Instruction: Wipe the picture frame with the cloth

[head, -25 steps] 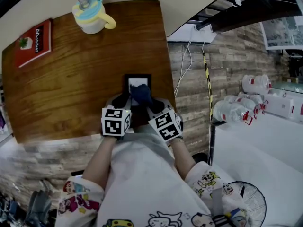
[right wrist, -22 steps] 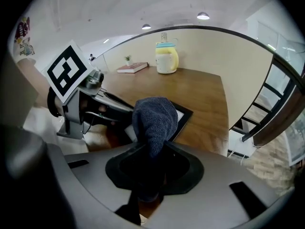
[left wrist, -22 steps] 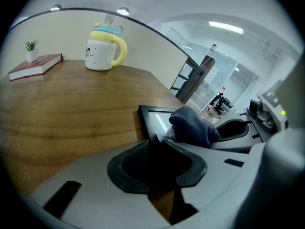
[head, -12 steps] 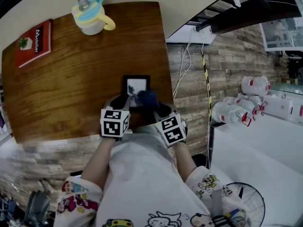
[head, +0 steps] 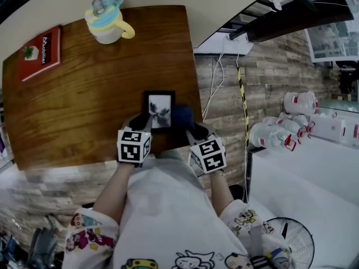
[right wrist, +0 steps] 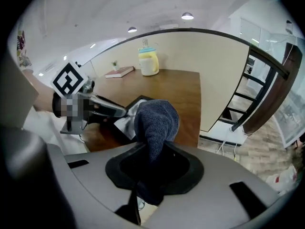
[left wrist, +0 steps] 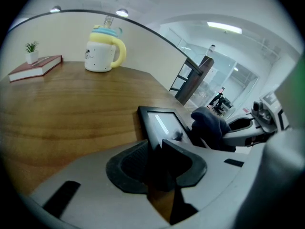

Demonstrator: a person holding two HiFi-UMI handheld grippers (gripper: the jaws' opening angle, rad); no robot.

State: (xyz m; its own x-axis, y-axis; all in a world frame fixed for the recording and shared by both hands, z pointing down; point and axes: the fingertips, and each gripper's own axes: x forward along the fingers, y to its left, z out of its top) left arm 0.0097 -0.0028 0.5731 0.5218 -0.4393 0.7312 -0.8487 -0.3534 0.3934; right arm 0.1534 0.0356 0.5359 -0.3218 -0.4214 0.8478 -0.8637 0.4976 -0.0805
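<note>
Pinching the frame by its near left corner, the left gripper has its jaws closed on the thin black edge. The frame lies face up by the tabletop's near right edge. The right gripper has its jaws clamped on the cloth, which is just right of the frame, seemingly off the glass. A hard swipe could pivot the frame out of that small corner grip or shove it over the edge. The bunched cloth might also slip loose.
</note>
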